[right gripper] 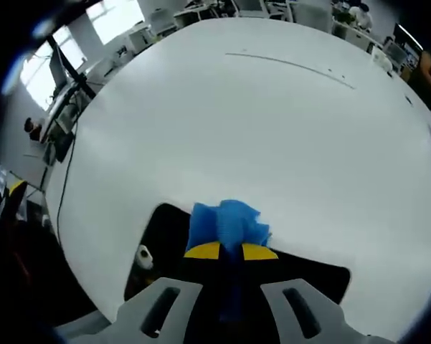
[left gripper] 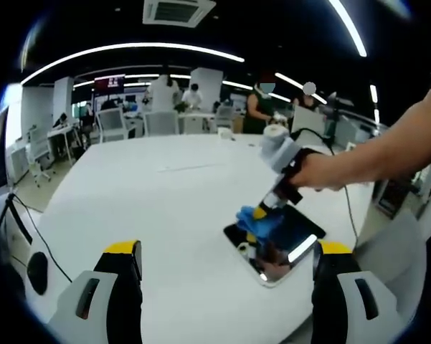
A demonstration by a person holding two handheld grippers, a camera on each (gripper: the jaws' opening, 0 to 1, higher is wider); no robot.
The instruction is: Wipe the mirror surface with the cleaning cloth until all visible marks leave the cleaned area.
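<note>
Looks like mid-wipe to me: the right claw (right gripper: 230,251) is clenched on the blue cleaning cloth (right gripper: 226,222), pressing it onto the mirror (left gripper: 290,240), which lies on the white surface (left gripper: 165,193) at lower right of the left gripper view. Can't tell if any marks are left. The left claw (left gripper: 226,269) hangs released, apart from the mirror. The left gripper view also catches the person's arm (left gripper: 387,154).

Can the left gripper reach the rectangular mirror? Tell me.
Probably yes. The left gripper hangs open above bare white table; the mirror lies near its right jaw, though the right gripper holds the blue cloth there.
</note>
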